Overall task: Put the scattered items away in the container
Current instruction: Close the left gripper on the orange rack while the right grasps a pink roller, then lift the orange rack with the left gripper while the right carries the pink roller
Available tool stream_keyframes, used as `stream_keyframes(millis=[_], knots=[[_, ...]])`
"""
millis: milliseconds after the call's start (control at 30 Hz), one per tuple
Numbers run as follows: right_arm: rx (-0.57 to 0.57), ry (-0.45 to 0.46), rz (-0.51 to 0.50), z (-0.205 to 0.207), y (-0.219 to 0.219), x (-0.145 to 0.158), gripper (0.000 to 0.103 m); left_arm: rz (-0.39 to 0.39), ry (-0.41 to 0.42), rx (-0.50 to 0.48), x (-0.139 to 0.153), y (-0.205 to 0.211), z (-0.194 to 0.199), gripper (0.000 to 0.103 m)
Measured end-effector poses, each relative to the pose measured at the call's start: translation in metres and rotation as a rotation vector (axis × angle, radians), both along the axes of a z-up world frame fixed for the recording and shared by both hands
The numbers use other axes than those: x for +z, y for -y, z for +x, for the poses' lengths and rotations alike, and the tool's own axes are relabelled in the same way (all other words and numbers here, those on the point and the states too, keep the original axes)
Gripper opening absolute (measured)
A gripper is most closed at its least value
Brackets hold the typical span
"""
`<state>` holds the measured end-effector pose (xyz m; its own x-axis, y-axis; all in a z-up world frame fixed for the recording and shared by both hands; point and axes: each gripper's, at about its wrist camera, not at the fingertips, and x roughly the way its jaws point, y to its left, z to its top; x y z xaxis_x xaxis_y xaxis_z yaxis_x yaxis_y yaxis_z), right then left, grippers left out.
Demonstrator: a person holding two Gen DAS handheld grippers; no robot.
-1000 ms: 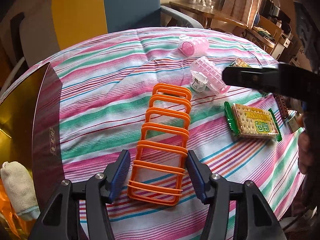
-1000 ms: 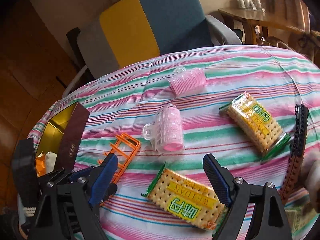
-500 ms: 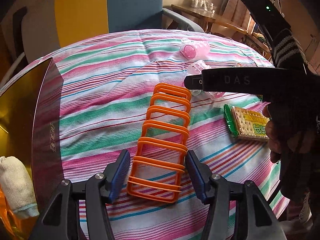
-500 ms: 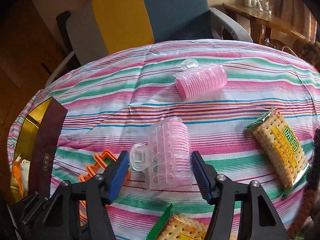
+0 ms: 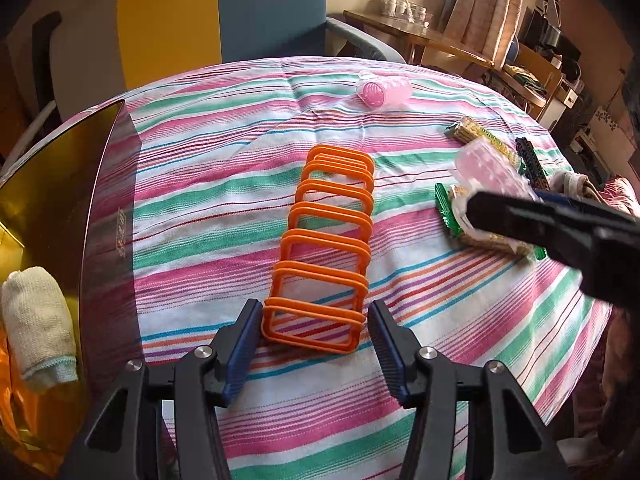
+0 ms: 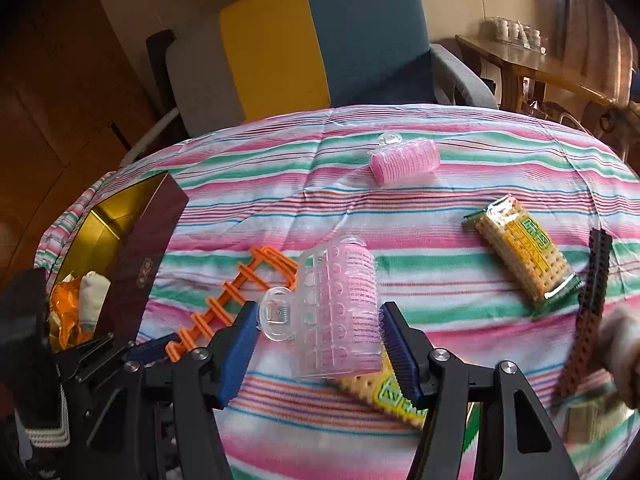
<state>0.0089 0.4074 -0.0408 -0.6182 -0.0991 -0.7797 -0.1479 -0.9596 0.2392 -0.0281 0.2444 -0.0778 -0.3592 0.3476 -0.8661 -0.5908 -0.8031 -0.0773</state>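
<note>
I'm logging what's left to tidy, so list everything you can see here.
Orange rack: one, orange, middle of striped cloth.
Far roller: one, pink, far side of cloth.
Held roller: one, pink with clear clip, in right tongs.
Cracker packs: two, yellow and green, right side; one under held roller.
Brick strip: one, black and brown, right edge.
Box: one, dark outside, gold inside, left.
Rolled cloth: one, cream, in box.
Wrapper: one, orange, in box.
Armchair: one, yellow, blue, grey, behind.
Left tongs: black, blue pads, jaws just been closing, rack end between them.
Right tongs: black, blue pads, just closed on held roller.
</note>
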Motion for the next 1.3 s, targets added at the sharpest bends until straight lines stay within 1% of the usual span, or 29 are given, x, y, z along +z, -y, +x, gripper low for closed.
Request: stream_keyframes(millis=[100,200,300,367,467,533,733,867,1033,1100,1233,1300], knots=[[-0.008,0.022,0.007,0.03,0.008,-0.007,0.062,0.014,0.01,-0.001,0.001,0.006,0.005,0.053],[-0.04,0.043,0.002,0.054,0.011,-0.018,0.062,0.025,0.023,-0.002,0.003,0.01,0.009,0.052],[-0.073,0.057,0.008,0.067,0.012,-0.028,0.062,0.045,0.034,0.003,0.008,0.015,0.009,0.053],[-0.092,0.059,0.006,0.071,0.011,-0.033,0.062,0.037,0.011,0.001,0.013,0.015,0.009,0.056],[-0.101,0.05,0.018,0.074,0.013,-0.036,0.062,0.022,-0.019,0.004,0.02,0.014,0.005,0.057],[-0.106,0.044,0.022,0.074,0.014,-0.036,0.062,0.022,-0.016,0.004,0.023,0.012,0.0,0.058],[-0.118,0.037,0.033,0.074,0.016,-0.038,0.063,-0.022,-0.048,-0.049,0.024,-0.016,-0.017,0.06],[-0.119,0.038,0.04,0.074,0.017,-0.039,0.063,-0.071,-0.045,-0.078,0.016,-0.032,-0.027,0.06],[-0.117,0.041,0.046,0.073,0.017,-0.039,0.063,-0.077,0.004,-0.074,0.002,-0.036,-0.035,0.06],[-0.118,0.04,0.047,0.073,0.017,-0.039,0.063,-0.064,0.018,-0.063,-0.002,-0.033,-0.035,0.059],[-0.126,0.039,0.047,0.074,0.018,-0.039,0.063,-0.074,-0.03,-0.079,-0.002,-0.031,-0.025,0.052],[-0.13,0.04,0.051,0.073,0.019,-0.039,0.063,-0.068,-0.031,-0.076,-0.002,-0.03,-0.024,0.052]])
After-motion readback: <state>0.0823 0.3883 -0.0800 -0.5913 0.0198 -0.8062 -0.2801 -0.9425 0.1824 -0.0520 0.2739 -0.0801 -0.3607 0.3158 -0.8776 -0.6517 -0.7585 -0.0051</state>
